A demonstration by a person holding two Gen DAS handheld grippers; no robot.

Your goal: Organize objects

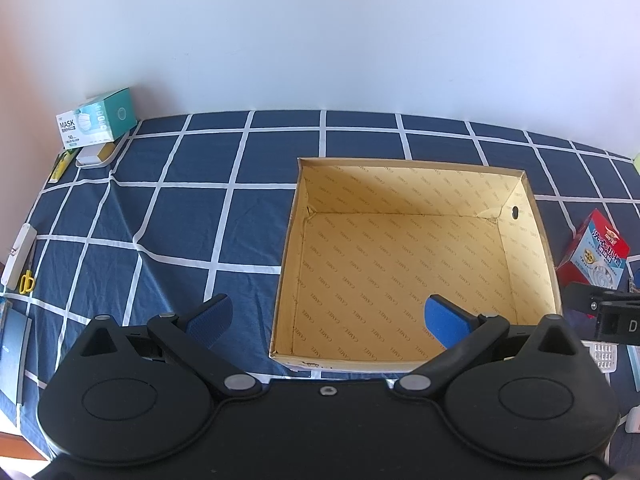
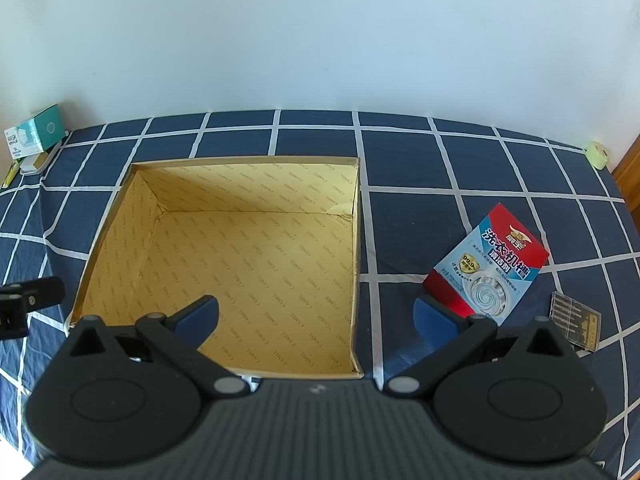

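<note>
An open cardboard box (image 1: pixel 536 216) with a yellow printed lining stands empty on the blue checked cloth; it also shows in the right wrist view (image 2: pixel 120 208). A red and blue cleaner box (image 2: pixel 490 266) lies right of it, also seen in the left wrist view (image 1: pixel 596 256). My left gripper (image 1: pixel 326 318) is open and empty over the box's near left wall. My right gripper (image 2: pixel 316 320) is open and empty over the box's near right corner, its right finger (image 2: pixel 434 320) just short of the cleaner box.
A teal mask box (image 1: pixel 98 120) sits on a white tray (image 1: pixel 94 158) at the far left. Yellow scissors (image 1: pixel 26 282) and a white power strip (image 1: pixel 16 258) lie at the left edge. A clear drill-bit case (image 2: pixel 578 324) and a pale green tape roll (image 2: pixel 598 154) lie to the right.
</note>
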